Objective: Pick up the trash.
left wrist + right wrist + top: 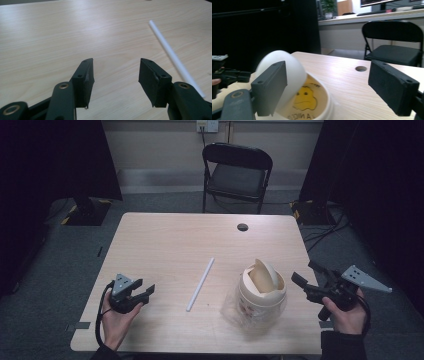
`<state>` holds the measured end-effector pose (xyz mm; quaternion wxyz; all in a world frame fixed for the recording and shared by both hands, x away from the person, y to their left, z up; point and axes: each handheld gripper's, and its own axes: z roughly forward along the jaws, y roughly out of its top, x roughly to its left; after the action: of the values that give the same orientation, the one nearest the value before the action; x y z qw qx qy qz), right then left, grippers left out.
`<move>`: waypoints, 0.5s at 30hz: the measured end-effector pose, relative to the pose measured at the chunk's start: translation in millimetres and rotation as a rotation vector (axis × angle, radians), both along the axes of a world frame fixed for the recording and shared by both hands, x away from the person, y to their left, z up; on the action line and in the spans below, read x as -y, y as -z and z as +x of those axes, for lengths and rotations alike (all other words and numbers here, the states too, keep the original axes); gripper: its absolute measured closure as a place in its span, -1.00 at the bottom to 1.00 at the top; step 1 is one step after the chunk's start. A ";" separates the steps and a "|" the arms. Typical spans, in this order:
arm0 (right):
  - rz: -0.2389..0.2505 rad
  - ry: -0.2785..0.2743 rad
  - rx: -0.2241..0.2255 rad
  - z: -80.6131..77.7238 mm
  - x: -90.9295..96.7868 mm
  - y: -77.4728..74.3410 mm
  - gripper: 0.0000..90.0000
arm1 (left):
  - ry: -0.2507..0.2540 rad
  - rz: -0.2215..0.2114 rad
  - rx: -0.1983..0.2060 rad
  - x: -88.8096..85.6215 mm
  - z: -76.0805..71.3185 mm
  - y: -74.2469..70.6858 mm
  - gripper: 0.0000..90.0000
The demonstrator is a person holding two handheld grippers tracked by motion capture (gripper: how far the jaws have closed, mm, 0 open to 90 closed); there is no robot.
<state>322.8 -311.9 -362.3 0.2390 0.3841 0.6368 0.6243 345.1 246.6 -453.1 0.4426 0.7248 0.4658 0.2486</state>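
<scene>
A small cream bin [261, 292] with a tilted swing lid [263, 272] stands on the table's right half, with clear plastic around its base. A thin white tube [200, 284] lies flat at mid-table. My left gripper [144, 288] rests low near the front left, open and empty, pointing toward the tube. In the left gripper view the tube [175, 57] lies just right of the open left gripper [115, 72]. My right gripper [303, 271] hovers open just right of the bin. In the right gripper view the open right gripper [329, 85] frames the bin's lid [294, 72] and a yellow face print [305, 98].
A wooden table [165, 240] has a cable hole [242, 227] at its far edge. A black folding chair [236, 175] stands beyond it. Dark stands sit on the floor at both far corners, and cables trail on the right.
</scene>
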 end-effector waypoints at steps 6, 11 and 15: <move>-0.033 0.055 -0.016 3.4 3.9 6.4 -0.63 | 0.067 0.011 0.016 33.5 10.9 -10.5 0.05; -0.062 0.097 -0.040 8.9 4.0 15.2 -0.58 | 0.117 0.011 0.011 58.9 20.5 -12.2 0.08; -0.078 0.132 -0.062 13.4 4.7 23.8 -0.55 | 0.156 -0.011 -0.017 84.5 29.2 -3.0 0.11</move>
<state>336.2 -316.6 -386.1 0.2747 0.4350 0.6412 0.5694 374.3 162.1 -450.1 0.4607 0.7585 0.4132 0.2045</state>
